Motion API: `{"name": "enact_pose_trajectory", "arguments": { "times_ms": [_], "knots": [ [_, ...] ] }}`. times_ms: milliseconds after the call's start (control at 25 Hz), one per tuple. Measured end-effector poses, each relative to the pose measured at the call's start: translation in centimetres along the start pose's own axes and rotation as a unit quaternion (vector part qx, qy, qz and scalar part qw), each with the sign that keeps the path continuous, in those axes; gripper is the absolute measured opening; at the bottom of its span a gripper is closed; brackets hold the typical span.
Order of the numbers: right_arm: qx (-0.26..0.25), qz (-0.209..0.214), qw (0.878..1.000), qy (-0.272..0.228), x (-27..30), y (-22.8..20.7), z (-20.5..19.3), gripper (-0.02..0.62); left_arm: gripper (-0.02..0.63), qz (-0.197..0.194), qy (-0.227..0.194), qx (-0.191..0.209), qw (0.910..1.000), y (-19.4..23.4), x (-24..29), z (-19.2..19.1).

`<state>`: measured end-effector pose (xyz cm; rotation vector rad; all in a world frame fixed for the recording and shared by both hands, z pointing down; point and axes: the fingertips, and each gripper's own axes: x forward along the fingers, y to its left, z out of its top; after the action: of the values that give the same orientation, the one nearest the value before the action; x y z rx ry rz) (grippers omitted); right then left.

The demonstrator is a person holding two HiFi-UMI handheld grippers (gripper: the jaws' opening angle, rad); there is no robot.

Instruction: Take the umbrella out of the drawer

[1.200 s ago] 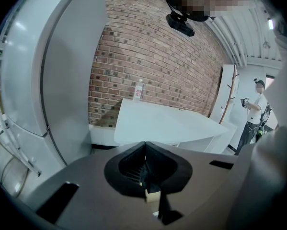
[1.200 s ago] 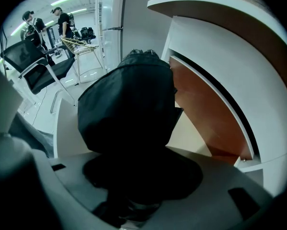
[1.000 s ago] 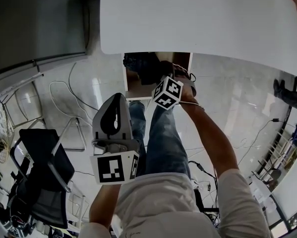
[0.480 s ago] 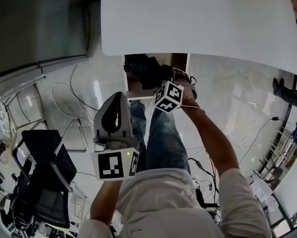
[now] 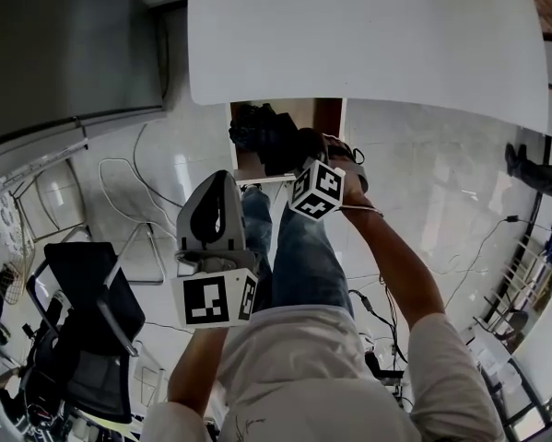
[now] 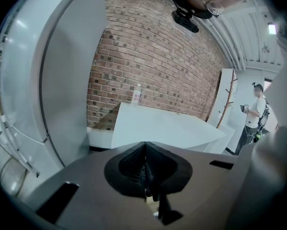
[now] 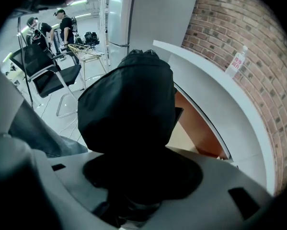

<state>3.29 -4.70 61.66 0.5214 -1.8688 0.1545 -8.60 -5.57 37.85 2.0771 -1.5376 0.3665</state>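
Note:
A folded black umbrella [image 5: 264,134] hangs over the open drawer [image 5: 334,118], which has a brown inside and juts out from under the white table [image 5: 368,35]. My right gripper [image 5: 299,151] is shut on it and points steeply down. In the right gripper view the umbrella [image 7: 126,104] fills the space between the jaws and hides the pads; the drawer [image 7: 197,124] lies below it. My left gripper [image 5: 217,182] stays low near my body, away from the drawer. In the left gripper view, the left gripper [image 6: 145,169] has its pads pressed together on nothing.
A black office chair [image 5: 87,311] stands at the left, with cables [image 5: 119,168] on the shiny floor. A grey cabinet [image 5: 64,44] is behind it. A bottle [image 7: 235,61] stands on the table by the brick wall. People [image 7: 64,25] stand far off.
My right gripper has lifted the umbrella a little higher out of the drawer. The left gripper has stayed where it was.

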Motion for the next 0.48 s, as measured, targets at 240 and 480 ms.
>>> {"name": "enact_pose_trajectory", "arguments": {
  "times_ms": [240,480],
  "knots": [
    [0.009,0.002,1.0,-0.012,-1.7,0.2,0.3,0.238,0.017,-0.007,0.0,0.004,1.0,-0.6,-0.4,0.3],
    [0.026,-0.009,0.999,-0.029,-4.7,0.0,0.8,0.239,0.017,-0.004,-0.007,0.005,1.0,-0.5,-1.9,1.4]
  ]
}}
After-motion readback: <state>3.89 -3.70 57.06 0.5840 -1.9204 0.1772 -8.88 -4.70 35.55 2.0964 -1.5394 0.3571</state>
